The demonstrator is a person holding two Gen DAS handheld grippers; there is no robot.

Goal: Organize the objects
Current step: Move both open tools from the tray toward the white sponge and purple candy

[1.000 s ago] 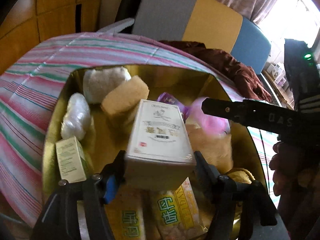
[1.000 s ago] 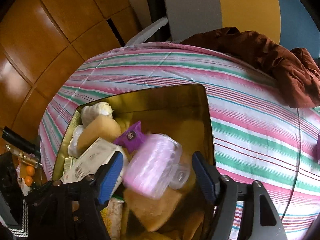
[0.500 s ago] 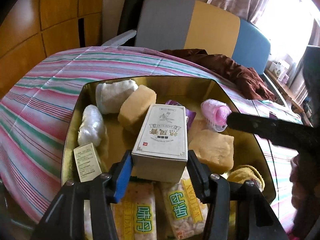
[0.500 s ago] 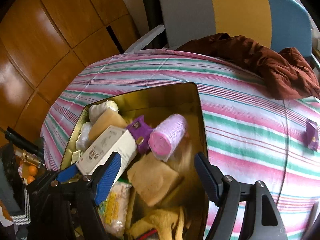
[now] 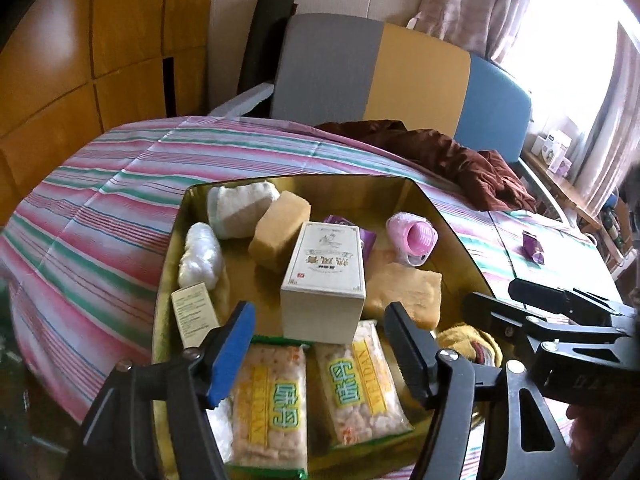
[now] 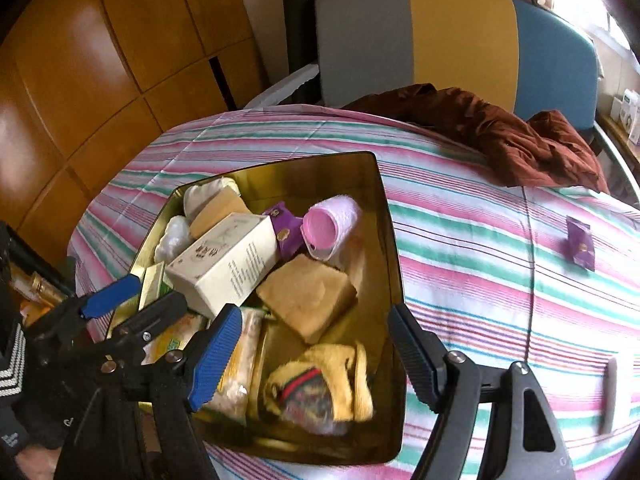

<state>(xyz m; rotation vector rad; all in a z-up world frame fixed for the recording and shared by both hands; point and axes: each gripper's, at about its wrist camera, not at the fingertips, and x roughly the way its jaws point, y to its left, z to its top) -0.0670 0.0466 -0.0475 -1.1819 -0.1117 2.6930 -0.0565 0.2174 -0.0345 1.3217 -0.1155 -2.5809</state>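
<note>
A gold tin (image 5: pixel 448 224) (image 6: pixel 392 264) on the striped tablecloth holds a cream box (image 5: pixel 324 276) (image 6: pixel 228 264), a pink roller (image 5: pixel 412 236) (image 6: pixel 328 228), sponges, white bundles and snack packs. My left gripper (image 5: pixel 320 348) (image 6: pixel 140 300) hovers just in front of the cream box. Its jaws are opening and the pads stand clear of the box. Over the tin's near right part, my right gripper (image 6: pixel 314 356) (image 5: pixel 492 296) is open with nothing between its fingers. A yellow cloth (image 6: pixel 336 384) lies below it.
A purple packet (image 6: pixel 580 246) (image 5: pixel 534 246) lies on the cloth right of the tin. A brown garment (image 6: pixel 500 132) is heaped at the table's far edge, before a grey, yellow and blue chair (image 5: pixel 400 72). Wooden panels stand at the left.
The left gripper has let go of the cream box and drawn back and up; the box now stands in the tin. The pink roller has come to rest in the tin as the right gripper pulled away.
</note>
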